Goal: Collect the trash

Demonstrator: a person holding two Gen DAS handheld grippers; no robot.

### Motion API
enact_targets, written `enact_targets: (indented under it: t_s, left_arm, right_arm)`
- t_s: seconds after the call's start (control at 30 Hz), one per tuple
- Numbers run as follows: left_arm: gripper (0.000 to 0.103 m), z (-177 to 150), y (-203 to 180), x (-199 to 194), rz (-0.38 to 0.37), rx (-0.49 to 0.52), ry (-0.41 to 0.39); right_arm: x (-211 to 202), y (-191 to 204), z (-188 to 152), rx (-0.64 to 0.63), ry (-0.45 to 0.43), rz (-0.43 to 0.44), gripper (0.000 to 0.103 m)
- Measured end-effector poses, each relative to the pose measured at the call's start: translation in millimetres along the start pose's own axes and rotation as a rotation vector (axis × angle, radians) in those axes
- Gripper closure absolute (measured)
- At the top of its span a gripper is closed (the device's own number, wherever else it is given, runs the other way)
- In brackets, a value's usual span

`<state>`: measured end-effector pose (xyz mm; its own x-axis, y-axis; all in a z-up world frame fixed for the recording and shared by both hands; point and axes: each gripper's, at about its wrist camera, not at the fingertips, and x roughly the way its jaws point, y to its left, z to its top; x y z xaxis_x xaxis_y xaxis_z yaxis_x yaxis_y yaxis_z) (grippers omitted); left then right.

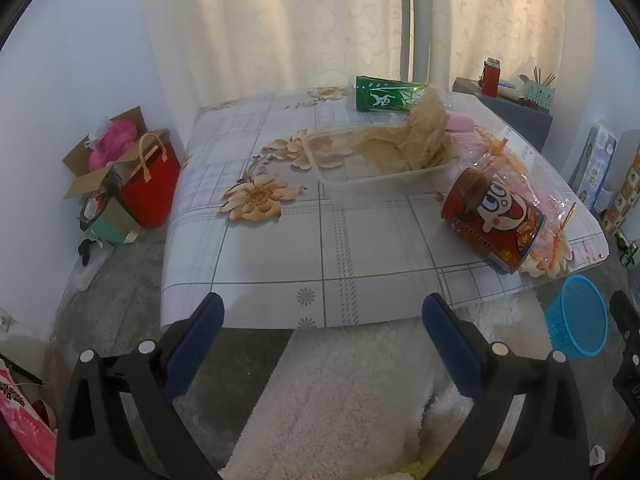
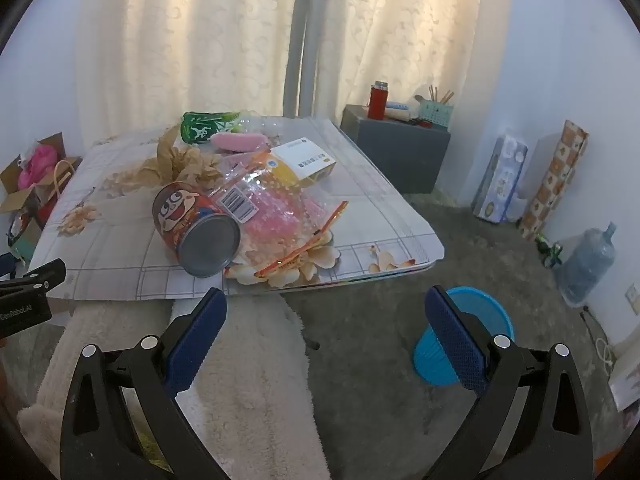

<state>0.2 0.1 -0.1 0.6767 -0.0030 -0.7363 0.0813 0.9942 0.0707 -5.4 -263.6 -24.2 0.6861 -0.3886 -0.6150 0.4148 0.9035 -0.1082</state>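
Note:
Trash lies on a low table (image 1: 280, 256) with a flowered cloth. A red cartoon can (image 1: 492, 220) (image 2: 196, 228) lies on its side at the near right, against a clear pink-dotted plastic bag (image 1: 532, 196) (image 2: 276, 208). Behind them a clear plastic tray (image 1: 384, 172) holds crumpled brown paper (image 1: 416, 140) (image 2: 180, 164). A green can (image 1: 384, 96) (image 2: 204, 126) lies at the far edge. A white and yellow box (image 2: 304, 160) and a pink packet (image 2: 236, 142) sit at the back right. My left gripper (image 1: 324, 320) and right gripper (image 2: 326, 316) both hang open and empty short of the table's near edge.
A blue mesh basket (image 1: 576, 312) (image 2: 460, 340) stands on the grey carpet right of the table. White fluffy fabric (image 2: 248, 380) lies below both grippers. A red bag (image 1: 150, 184) and cardboard box (image 1: 108, 152) sit left; a grey cabinet (image 2: 396, 148) and a water jug (image 2: 588, 264) right.

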Motion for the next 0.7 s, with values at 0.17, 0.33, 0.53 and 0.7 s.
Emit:
enact_targets:
  t_s: [0.17,0.33,0.53,0.7]
  left_arm:
    - [0.006,0.2,-0.8,1.2,-0.002,0.002,0.003]
    - [0.006,-0.6,0.1,-1.3,-0.001,0.000,-0.004]
    - [0.006,0.0,0.1,-0.9,-0.002,-0.001,0.000]
    - [0.006,0.0,0.0,-0.7,-0.002,-0.001,0.001]
  right_arm:
    - [-0.6,-0.1,0.5,0.001,-0.007,-0.001,0.008]
    - [-0.6,-0.4,1.0,0.003,-0.007,0.000,0.008]
    - [-0.3,-1.1,1.7,0.005,-0.007,0.001,0.008]
    - [-1.1,-1.3,2.3,0.005,-0.008,0.000,0.008]
